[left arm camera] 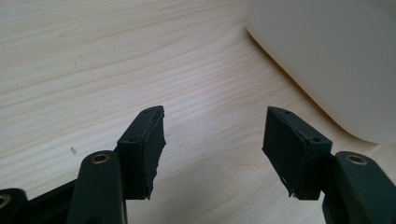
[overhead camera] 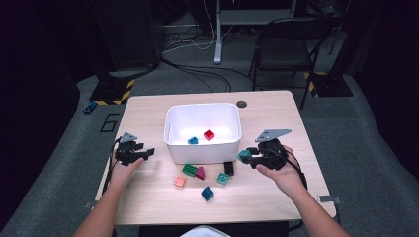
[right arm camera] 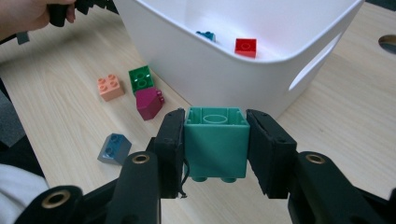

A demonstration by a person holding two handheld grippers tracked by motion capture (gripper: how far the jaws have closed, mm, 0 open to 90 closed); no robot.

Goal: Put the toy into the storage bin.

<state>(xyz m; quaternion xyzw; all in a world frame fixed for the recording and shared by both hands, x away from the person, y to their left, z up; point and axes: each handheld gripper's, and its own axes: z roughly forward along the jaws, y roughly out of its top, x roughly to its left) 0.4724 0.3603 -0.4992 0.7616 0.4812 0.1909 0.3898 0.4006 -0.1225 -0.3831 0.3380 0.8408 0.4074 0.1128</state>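
My right gripper [overhead camera: 245, 157] is shut on a teal brick [overhead camera: 243, 156] and holds it off the table, just right of the white bin's [overhead camera: 170, 129] front corner. In the right gripper view the teal brick [right arm camera: 216, 142] sits squarely between the pads, hollow underside facing away, studs toward the camera. A red brick [overhead camera: 209, 135] and a small blue brick [overhead camera: 192, 140] lie inside the bin. My left gripper [overhead camera: 148, 152] rests left of the bin. Its jaws stand open over bare wood in the left gripper view [left arm camera: 215, 140], with the bin wall [left arm camera: 327, 56] to the right.
Loose bricks lie in front of the bin: green [overhead camera: 189, 170], magenta [overhead camera: 200, 173], peach [overhead camera: 179, 181], teal [overhead camera: 222, 178], black [overhead camera: 229, 168] and dark blue [overhead camera: 207, 193]. A round cable hole [overhead camera: 241, 104] sits behind the bin. A chair and cables are beyond the table.
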